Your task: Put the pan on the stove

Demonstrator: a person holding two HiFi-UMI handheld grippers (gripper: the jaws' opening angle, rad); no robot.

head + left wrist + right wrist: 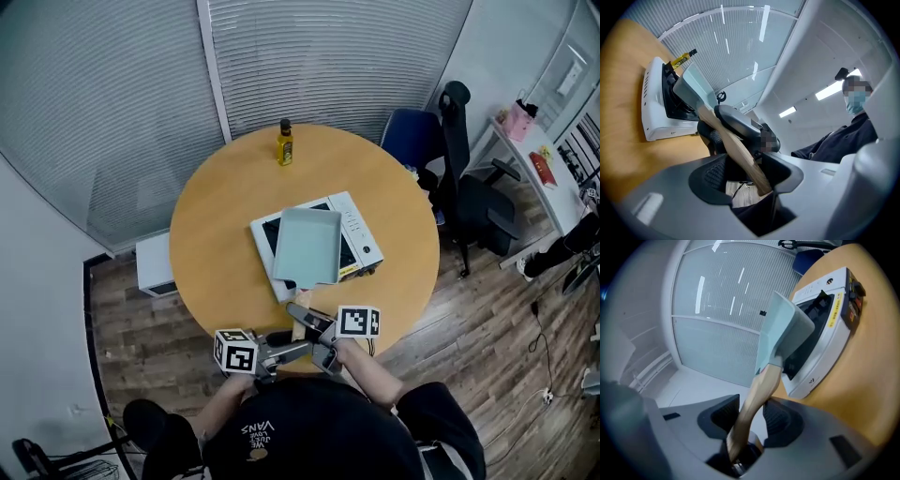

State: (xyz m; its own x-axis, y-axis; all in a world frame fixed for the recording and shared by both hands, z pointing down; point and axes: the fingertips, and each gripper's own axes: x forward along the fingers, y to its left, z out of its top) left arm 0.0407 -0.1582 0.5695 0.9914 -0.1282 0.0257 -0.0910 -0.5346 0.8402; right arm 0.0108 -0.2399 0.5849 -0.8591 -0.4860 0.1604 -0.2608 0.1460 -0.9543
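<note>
**A:** Claws?
**B:** Left gripper (745, 171) and right gripper (751, 420) are both part-closed, each clamped on the wooden handle (754, 397).
**A:** Pan (307, 246)?
**B:** Over the stove (361, 234) on the round table (216, 216). Can't tell if it's touching.

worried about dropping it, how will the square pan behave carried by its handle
Probably front-heavy: the pan body sits beyond the handle, so it may dip. Both the left gripper and right gripper clamp that one handle, which should steady it. The smooth rounded wood might twist in the pads.
</note>
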